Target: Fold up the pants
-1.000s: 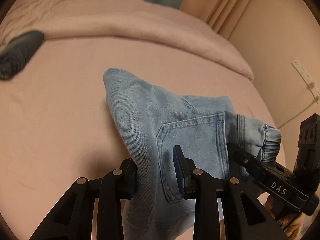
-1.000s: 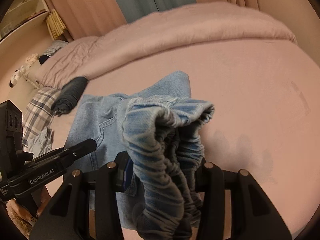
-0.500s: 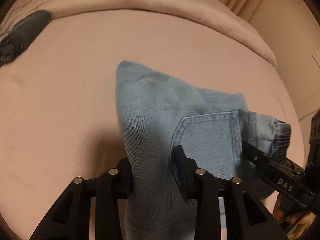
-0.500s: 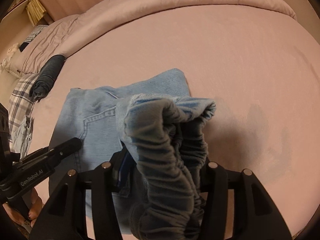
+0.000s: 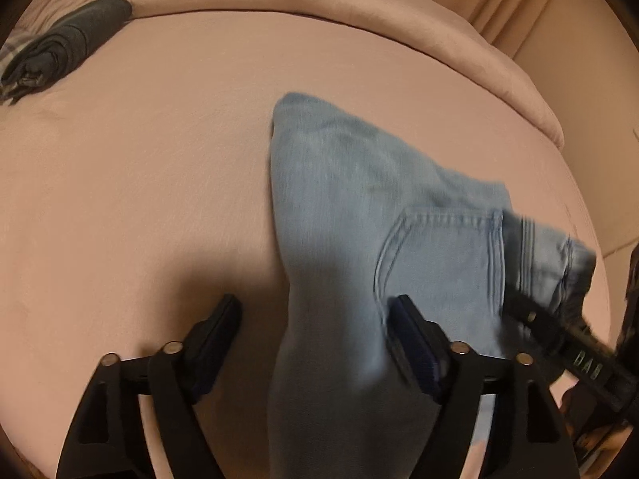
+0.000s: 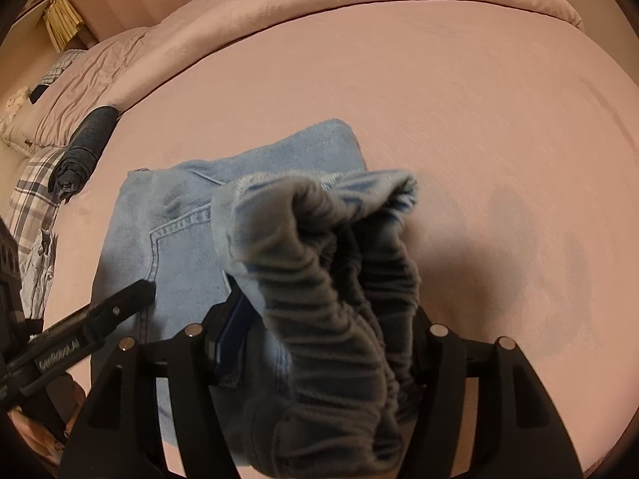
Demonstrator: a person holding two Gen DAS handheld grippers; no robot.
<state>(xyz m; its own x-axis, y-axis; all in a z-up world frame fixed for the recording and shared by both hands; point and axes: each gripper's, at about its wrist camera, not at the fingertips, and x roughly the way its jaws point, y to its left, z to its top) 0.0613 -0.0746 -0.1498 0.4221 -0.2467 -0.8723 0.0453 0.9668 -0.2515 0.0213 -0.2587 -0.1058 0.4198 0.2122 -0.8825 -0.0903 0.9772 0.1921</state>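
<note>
Light-blue pants (image 5: 359, 207), part-folded, lie on a pink bed (image 5: 139, 159). The left hand-held gripper (image 5: 315, 321) has just been spread, releasing denim. The right hand-held gripper (image 6: 327, 319), jaws widening, still surrounds the bunched waistband. Next, withdrawal and smoothing seem called for.

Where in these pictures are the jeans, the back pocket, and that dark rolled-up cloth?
jeans (image 5: 339, 207): left wrist view, plain denim panel above the pocket.
back pocket (image 5: 443, 259): left wrist view, middle of the stitched patch.
dark rolled-up cloth (image 6: 86, 143): right wrist view, middle of the roll, at the bed's left edge.
</note>
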